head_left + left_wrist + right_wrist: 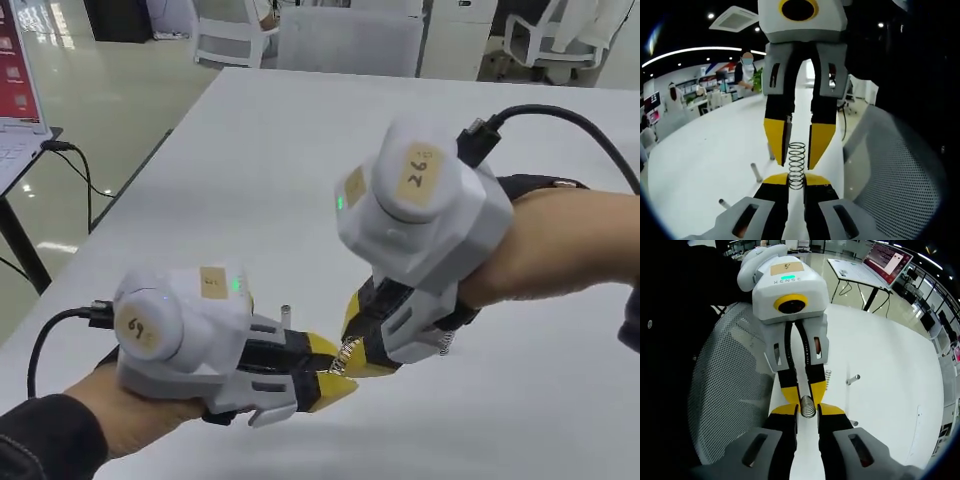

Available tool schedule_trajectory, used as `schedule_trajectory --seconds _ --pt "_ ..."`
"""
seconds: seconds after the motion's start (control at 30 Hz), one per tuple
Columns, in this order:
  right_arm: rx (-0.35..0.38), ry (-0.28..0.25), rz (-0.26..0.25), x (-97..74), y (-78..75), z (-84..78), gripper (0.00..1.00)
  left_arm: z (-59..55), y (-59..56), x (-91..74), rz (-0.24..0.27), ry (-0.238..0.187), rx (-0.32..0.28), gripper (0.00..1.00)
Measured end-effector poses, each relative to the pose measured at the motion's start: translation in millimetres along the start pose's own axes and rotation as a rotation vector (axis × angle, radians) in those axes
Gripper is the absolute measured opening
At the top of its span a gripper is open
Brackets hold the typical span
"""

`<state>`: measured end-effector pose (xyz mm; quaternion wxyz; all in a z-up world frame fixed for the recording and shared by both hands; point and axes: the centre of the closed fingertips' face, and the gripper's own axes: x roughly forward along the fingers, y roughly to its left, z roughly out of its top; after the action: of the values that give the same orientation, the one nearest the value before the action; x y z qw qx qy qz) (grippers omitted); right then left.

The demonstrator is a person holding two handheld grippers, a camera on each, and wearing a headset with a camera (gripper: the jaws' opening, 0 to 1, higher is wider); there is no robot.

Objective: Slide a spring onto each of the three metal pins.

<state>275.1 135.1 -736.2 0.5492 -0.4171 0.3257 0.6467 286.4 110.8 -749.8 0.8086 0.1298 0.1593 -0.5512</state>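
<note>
shiny coiled metal spring [796, 165], smooth matt white table [250, 170], grey metal pin [852, 378], woven mesh chair back [725, 390]

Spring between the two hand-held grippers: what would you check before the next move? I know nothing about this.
1. Grip of the left hand-held gripper on the spring: ok, one end sits between its jaws.
2. Grip of the right hand-held gripper on it: cannot tell; its jaws flank the coils.
3. Coils even and unbent: ok.
4. A bare pin stands upright on the table: ok.
5. Spring lined up over that pin: not ok; it is held off to one side.
</note>
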Motion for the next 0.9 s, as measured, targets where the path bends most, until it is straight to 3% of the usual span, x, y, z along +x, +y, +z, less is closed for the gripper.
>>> schedule_trajectory --seconds 0.43,0.63,0.77,0.9 --pt "0.029 0.005 0.020 3.3 0.7 -0.7 0.08 3.2 0.3 0.1 0.003 -0.018 -0.002 0.03" --pt "0.026 0.003 0.016 2.3 -1.1 0.0 0.08 3.4 3.0 -0.6 0.010 -0.024 -0.031 0.04" --pt "0.028 0.005 0.004 -0.5 -6.3 -1.1 0.08 -0.4 5.0 -1.8 0.018 -0.013 -0.049 0.09" --pt "0.034 0.012 -0.008 -3.2 -11.4 -5.9 0.08 2.7 10.1 -7.6 0.036 -0.027 -0.072 0.14"
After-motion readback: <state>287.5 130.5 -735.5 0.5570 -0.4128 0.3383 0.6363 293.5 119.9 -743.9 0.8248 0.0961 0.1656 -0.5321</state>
